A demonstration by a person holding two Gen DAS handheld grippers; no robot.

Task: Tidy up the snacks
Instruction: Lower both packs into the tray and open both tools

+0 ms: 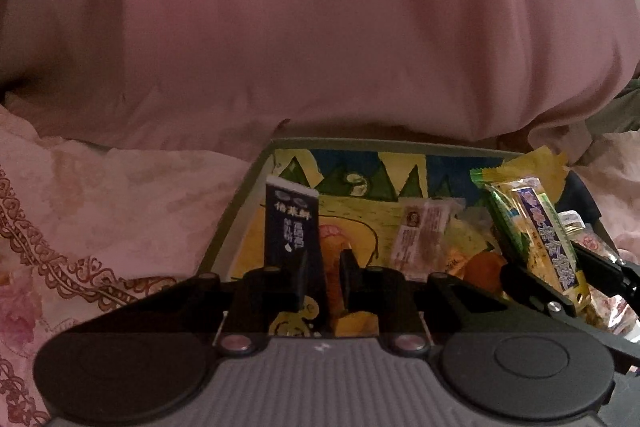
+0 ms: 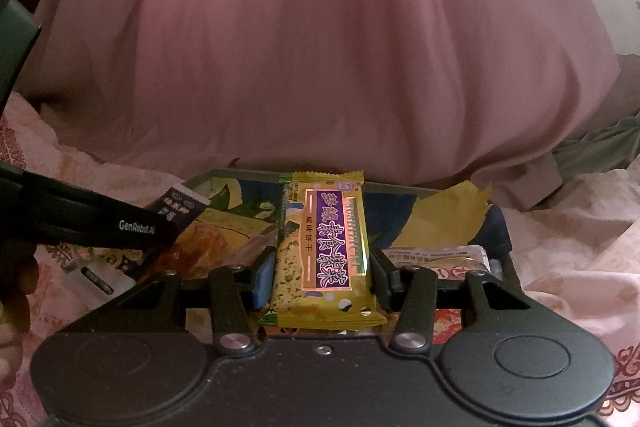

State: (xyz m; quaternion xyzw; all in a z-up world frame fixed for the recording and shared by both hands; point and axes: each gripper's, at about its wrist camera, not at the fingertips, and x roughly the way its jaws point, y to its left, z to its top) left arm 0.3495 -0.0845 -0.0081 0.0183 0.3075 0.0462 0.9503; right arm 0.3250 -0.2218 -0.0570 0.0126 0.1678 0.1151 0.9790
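Your left gripper (image 1: 323, 277) is pinching the dark blue snack packet (image 1: 291, 223) upright over the painted tray (image 1: 360, 203). Your right gripper (image 2: 320, 277) is clamped on the yellow cracker pack (image 2: 324, 247), also above that tray.

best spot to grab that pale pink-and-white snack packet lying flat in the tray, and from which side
Take the pale packet across its narrow width near the middle, coming down from above. It lies flat on the tray floor, long and slim, so the jaws can span its long edges. An orange packet crowds its near end, so an end grip looks awkward. Both grippers already hold snacks, so one must be freed first.
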